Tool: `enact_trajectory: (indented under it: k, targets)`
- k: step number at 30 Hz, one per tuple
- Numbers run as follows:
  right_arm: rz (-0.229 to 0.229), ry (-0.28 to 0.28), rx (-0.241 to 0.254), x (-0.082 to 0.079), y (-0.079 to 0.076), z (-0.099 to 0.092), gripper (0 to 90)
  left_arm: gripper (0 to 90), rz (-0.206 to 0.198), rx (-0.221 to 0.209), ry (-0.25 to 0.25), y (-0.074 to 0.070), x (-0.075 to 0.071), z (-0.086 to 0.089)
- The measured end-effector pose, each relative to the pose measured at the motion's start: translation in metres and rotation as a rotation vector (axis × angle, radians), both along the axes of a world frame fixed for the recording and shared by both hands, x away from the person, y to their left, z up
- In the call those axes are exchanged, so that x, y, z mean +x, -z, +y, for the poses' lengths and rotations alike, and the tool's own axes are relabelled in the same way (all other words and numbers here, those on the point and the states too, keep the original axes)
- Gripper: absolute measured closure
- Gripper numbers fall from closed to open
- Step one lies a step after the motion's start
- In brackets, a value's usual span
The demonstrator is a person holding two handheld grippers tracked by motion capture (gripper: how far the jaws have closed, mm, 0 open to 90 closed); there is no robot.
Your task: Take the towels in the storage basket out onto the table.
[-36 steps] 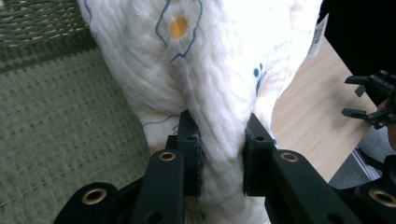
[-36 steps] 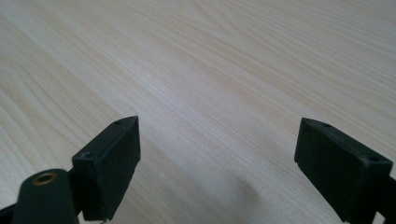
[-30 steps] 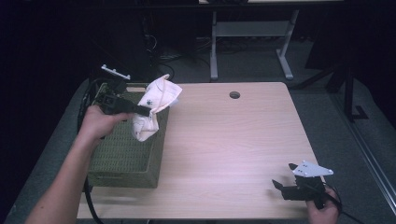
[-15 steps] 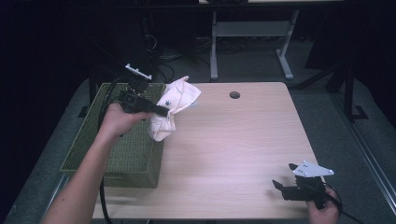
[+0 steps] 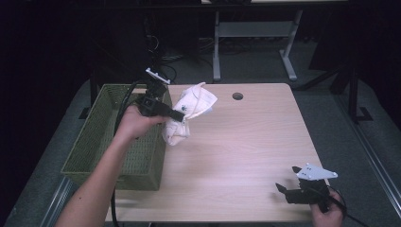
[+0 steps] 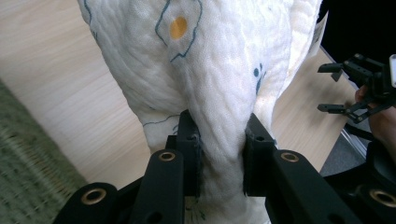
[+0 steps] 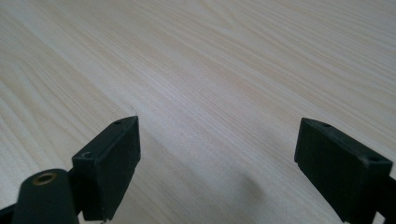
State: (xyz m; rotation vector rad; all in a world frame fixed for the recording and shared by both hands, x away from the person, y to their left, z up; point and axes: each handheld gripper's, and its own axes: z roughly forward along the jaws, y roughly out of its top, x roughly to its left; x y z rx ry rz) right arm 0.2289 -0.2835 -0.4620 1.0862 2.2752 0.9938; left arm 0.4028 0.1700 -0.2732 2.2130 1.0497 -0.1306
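Observation:
A white cloth point(image 5: 187, 113) with small printed marks hangs bunched above the wooden table point(image 5: 236, 142), just right of the green basket point(image 5: 99, 137). My left gripper point(image 5: 176, 113) is shut on the cloth; in the left gripper view the fabric point(image 6: 219, 93) is pinched between the two black jaws and spreads upward past them. My right gripper point(image 5: 286, 178) sits low at the table's near right corner, open with nothing between its jaws. In the right gripper view its gap point(image 7: 217, 158) frames bare wood. The right gripper point(image 6: 355, 86) is also visible far off in the left gripper view.
The green woven basket stands along the table's left edge, its inside mostly hidden by my forearm. A round cable hole point(image 5: 237, 96) lies near the far edge. A white table frame point(image 5: 255, 33) stands on the floor beyond.
My left gripper has carried the cloth up out of the basket and to the right, over the table. The right gripper has stayed put.

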Motion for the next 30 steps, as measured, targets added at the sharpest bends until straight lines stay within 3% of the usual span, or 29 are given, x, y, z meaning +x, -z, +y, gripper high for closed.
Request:
enact_trajectory:
  k: [5,30]
  targets:
    - [0.004,-0.002,-0.003,0.000,0.000,0.001,14.0,73.1,0.017,-0.003,0.021,0.010,0.003,-0.013]
    - [0.004,-0.001,0.004,0.001,0.001,0.001,14.0,71.7,0.024,0.004,0.093,0.024,0.009,-0.071]
